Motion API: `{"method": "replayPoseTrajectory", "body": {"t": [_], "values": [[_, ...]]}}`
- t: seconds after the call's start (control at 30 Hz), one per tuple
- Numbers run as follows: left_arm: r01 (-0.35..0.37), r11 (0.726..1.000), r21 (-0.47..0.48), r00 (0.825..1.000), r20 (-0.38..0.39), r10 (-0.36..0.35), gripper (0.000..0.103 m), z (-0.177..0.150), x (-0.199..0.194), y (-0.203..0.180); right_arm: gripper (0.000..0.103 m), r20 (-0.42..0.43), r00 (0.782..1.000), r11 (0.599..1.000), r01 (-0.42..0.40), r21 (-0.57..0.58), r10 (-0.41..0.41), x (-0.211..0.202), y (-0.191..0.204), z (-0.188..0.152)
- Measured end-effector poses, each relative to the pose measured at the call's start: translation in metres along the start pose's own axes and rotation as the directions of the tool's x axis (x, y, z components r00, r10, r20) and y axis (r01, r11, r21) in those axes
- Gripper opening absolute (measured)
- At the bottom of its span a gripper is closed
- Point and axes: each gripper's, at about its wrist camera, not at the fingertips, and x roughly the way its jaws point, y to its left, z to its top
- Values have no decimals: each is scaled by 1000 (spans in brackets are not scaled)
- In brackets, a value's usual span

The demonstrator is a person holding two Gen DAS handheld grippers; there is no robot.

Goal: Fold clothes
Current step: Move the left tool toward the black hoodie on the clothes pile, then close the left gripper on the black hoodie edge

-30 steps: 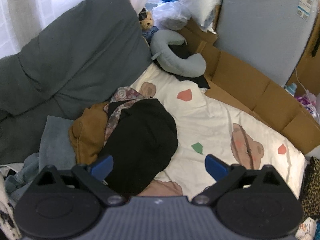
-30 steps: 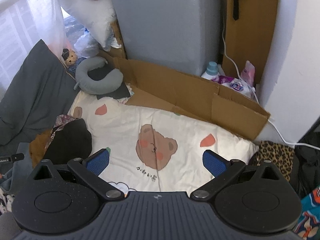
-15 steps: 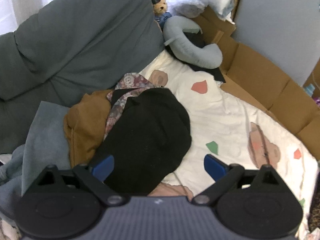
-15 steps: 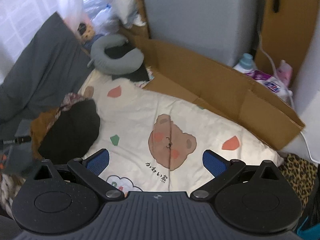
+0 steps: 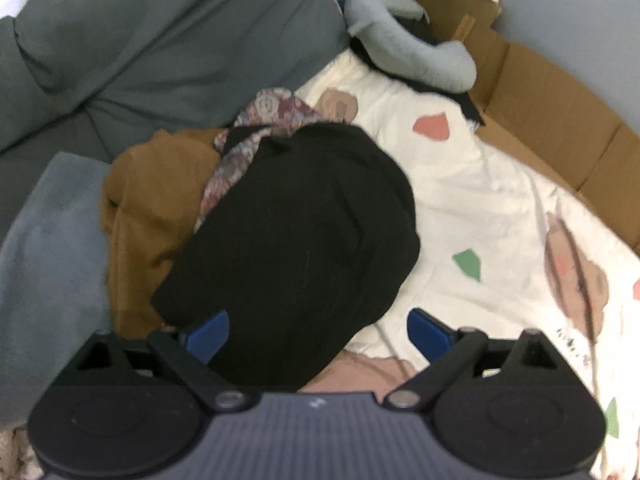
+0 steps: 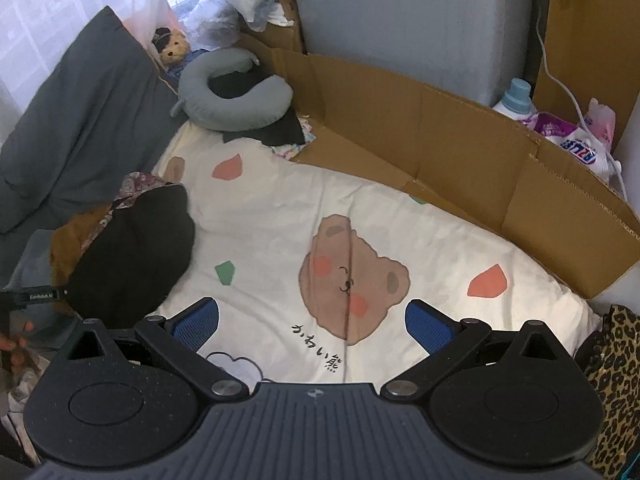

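With your left claw spread, pinch the black garment at twelve o'clock, one layer only; right claw is spread too.

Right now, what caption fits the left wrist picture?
Open left gripper over a black garment heaped on a bear-print blanket.

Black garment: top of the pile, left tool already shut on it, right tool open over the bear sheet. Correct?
Not quite. The left tool is open, not shut on the black garment, per the left wrist view. The garment does top the pile, and the right tool is open over the bear sheet.
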Motion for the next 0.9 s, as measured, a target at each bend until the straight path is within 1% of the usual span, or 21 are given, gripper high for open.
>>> {"method": "replayPoseTrajectory", "body": {"t": [0.2,0.37,0.5,0.6,0.7,0.9], "values": [[-9,1000,3,1000,-29,9,97,-17,33,4,102,13,1000,1000,-5,-8,5,27,-2,-12],[-28,1000,-13,999,-34,27,97,-28,53,11,102,7,1000,1000,-9,0,9,52,-8,-25],[-28,1000,-10,999,-36,28,97,-38,66,13,102,-1,1000,1000,-6,12,6,69,-14,-38],[-16,1000,-8,999,-48,16,97,-45,75,12,102,2,1000,1000,-9,13,9,81,-17,-47],[-3,1000,-4,999,-43,3,97,-53,82,10,102,-2,1000,1000,-12,1,12,90,-18,-57],[21,999,-36,997,-79,-24,98,-70,103,8,102,-40,998,999,-47,14,47,113,-24,-82]]}}
